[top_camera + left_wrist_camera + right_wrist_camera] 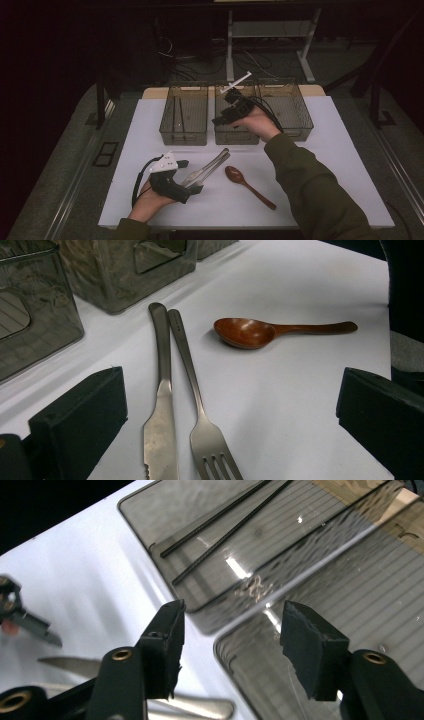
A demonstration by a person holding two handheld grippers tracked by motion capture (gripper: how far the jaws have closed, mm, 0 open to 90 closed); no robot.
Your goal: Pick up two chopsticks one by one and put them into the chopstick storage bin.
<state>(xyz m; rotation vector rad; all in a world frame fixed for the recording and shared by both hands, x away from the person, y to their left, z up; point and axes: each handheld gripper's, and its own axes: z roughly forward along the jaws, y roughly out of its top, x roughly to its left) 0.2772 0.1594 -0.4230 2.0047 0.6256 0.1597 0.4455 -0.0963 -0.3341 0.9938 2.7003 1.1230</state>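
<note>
A steel knife (161, 405) and fork (192, 385) lie side by side on the white table, handles pointing towards the bins. To their right lies a brown wooden spoon (250, 332), also in the high view (245, 182). My left gripper (191, 176) rests low at the blade and tine end of the knife and fork. Its jaws stand wide open on either side of them, touching neither. My right gripper (223, 110) hovers over the middle bin (235, 135), open with nothing between its fingers (165, 640). Two black chopsticks (220, 525) lie in the left bin (183, 114).
Three clear grey bins stand in a row at the back of the table; the right bin (290, 107) looks empty. The white tabletop (325, 165) ends close to the person's forearms. Dark floor, cables and a desk frame (270, 30) lie beyond the table.
</note>
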